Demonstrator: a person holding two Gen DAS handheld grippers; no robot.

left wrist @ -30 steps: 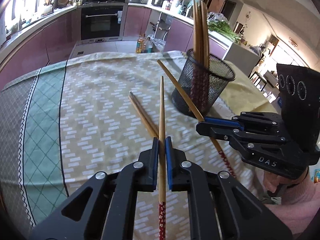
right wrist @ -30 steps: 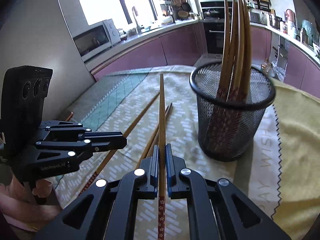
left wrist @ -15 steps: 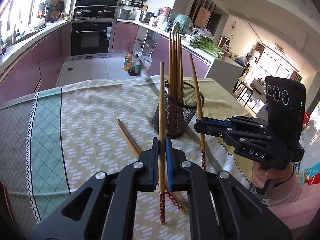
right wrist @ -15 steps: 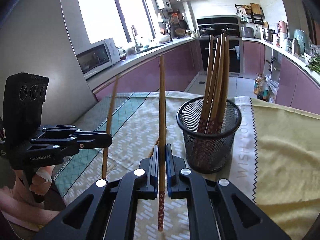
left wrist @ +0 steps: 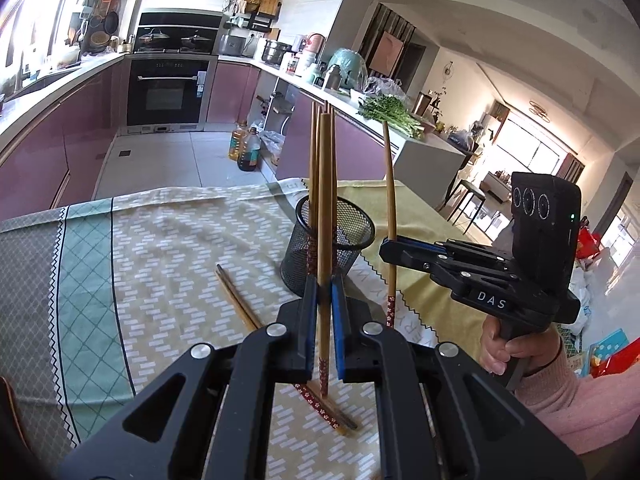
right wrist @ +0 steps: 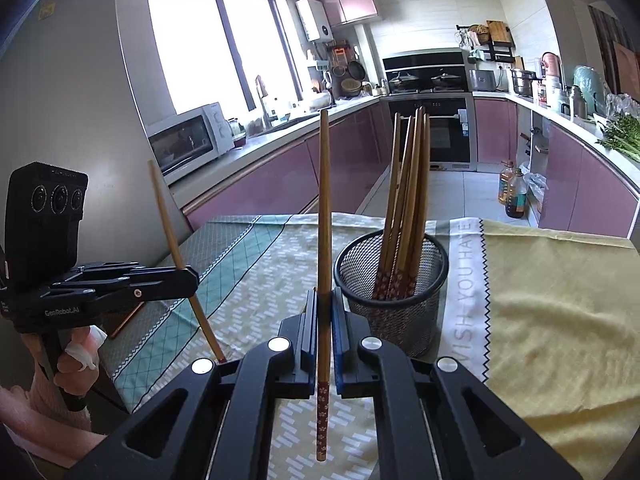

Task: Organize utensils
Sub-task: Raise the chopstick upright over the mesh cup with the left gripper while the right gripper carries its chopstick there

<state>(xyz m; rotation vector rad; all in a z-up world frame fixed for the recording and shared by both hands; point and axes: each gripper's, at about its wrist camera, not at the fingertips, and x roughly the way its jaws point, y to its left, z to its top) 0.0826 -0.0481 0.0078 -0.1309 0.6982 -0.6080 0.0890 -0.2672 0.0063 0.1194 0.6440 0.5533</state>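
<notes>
- A kitchen table covered with a patterned green and beige cloth [left wrist: 132, 280] and a yellow cloth [right wrist: 560, 300].
- The left gripper [left wrist: 324, 292] has its jaws clamped on one wooden chopstick [left wrist: 324, 216], held nearly upright and clear of the table, its red patterned end pointing down.
- The right gripper [right wrist: 324, 304] is likewise clamped on a second chopstick [right wrist: 325, 208], also nearly upright with the red patterned end lowest.
- A black mesh cup [right wrist: 394, 280] stands on the table near both grippers, where the two cloths meet. A bundle of chopsticks [right wrist: 408, 184] stands in it, red ends down.
- Two loose chopsticks [left wrist: 240, 308] lie side by side on the patterned cloth, beside the cup and partly hidden under the left gripper.
- A hand in a pink sleeve [left wrist: 560, 392] grips the right gripper's handle.
</notes>
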